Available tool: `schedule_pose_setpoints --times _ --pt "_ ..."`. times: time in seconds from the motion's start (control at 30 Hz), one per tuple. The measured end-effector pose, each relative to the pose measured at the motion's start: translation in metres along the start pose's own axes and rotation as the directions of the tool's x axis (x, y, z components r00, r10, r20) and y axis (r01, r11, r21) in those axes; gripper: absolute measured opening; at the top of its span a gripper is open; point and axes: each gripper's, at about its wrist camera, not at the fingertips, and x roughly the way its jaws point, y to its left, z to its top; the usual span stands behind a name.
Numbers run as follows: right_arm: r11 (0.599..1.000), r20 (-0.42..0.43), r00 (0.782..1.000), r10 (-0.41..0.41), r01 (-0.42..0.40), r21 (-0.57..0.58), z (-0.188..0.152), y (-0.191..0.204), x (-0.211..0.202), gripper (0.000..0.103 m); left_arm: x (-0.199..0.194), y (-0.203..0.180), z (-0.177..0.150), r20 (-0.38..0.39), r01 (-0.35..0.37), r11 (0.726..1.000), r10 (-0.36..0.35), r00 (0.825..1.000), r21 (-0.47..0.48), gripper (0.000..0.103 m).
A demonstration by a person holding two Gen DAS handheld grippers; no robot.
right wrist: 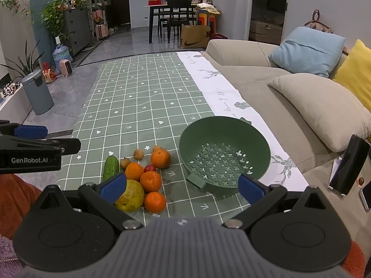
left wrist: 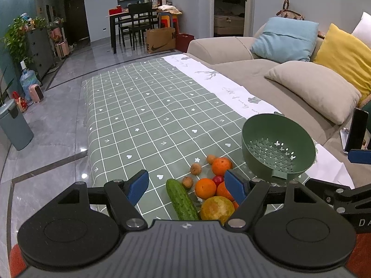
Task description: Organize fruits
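A pile of fruit lies on the green checked tablecloth (right wrist: 139, 106): several oranges (right wrist: 150, 180), a yellow-green pear (right wrist: 131, 195), a small red fruit (right wrist: 150, 168), three small brown fruits (right wrist: 138, 154) and a cucumber (right wrist: 110, 168). To their right rests an empty green colander bowl (right wrist: 223, 157). My left gripper (left wrist: 186, 185) is open just above the near side of the pile, over the cucumber (left wrist: 182, 200) and an orange (left wrist: 205, 188). My right gripper (right wrist: 183, 187) hangs open between the pile and the bowl. In the left wrist view, the bowl (left wrist: 278, 148) sits to the right.
A beige sofa (right wrist: 289, 88) with cushions borders the table on the right. A black phone on a stand (right wrist: 349, 165) sits at the table's right edge. A grey bin (right wrist: 38, 92) stands on the floor to the left. A dining table with chairs (right wrist: 174, 16) lies far back.
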Motion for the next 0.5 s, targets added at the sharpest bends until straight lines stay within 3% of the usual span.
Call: schedule_pose_setpoints --times 0.5 --pt "1.0 0.001 1.0 -0.01 0.01 0.007 -0.0033 -0.0015 -0.0005 0.098 -0.006 0.0004 0.0007 0.001 -0.009 1.0 0.009 1.0 0.0 0.088"
